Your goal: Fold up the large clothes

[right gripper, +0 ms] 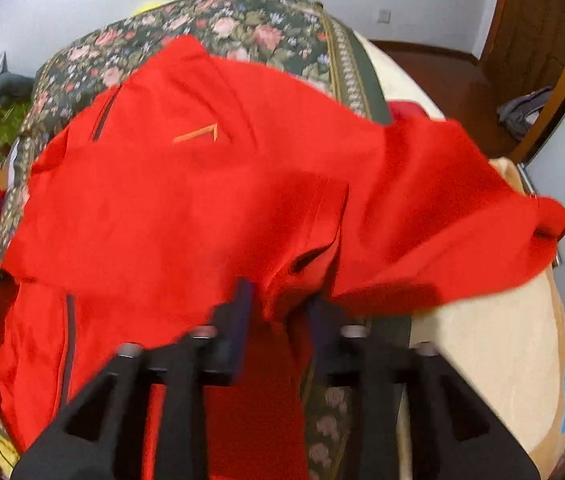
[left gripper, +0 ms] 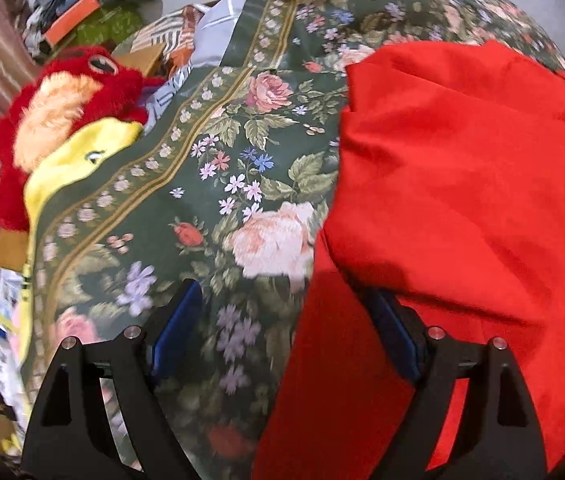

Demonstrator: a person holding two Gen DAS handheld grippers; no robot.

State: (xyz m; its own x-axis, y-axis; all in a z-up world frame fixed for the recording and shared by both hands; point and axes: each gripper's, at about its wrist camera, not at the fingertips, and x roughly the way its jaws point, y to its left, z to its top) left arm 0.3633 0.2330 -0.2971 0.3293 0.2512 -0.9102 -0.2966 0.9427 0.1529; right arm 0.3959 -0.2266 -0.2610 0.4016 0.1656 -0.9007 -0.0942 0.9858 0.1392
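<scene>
A large red jacket [right gripper: 202,200] with a dark zip and an orange chevron mark lies spread over the green floral bedspread [right gripper: 242,28]. My right gripper [right gripper: 280,300] is shut on a bunched fold of the jacket near its lower edge. One sleeve [right gripper: 482,216] trails off to the right over the cream mattress. In the left wrist view the jacket [left gripper: 462,184] fills the right half. My left gripper [left gripper: 282,308] is open, its fingers wide apart just above the jacket's left edge and the bedspread [left gripper: 202,184].
A red plush toy [left gripper: 66,112] and a yellow one [left gripper: 82,156] lie at the bed's left edge, with a cluttered pile [left gripper: 94,12] behind. The cream mattress [right gripper: 482,360] shows at the right. A wooden door [right gripper: 538,32] and floor lie beyond.
</scene>
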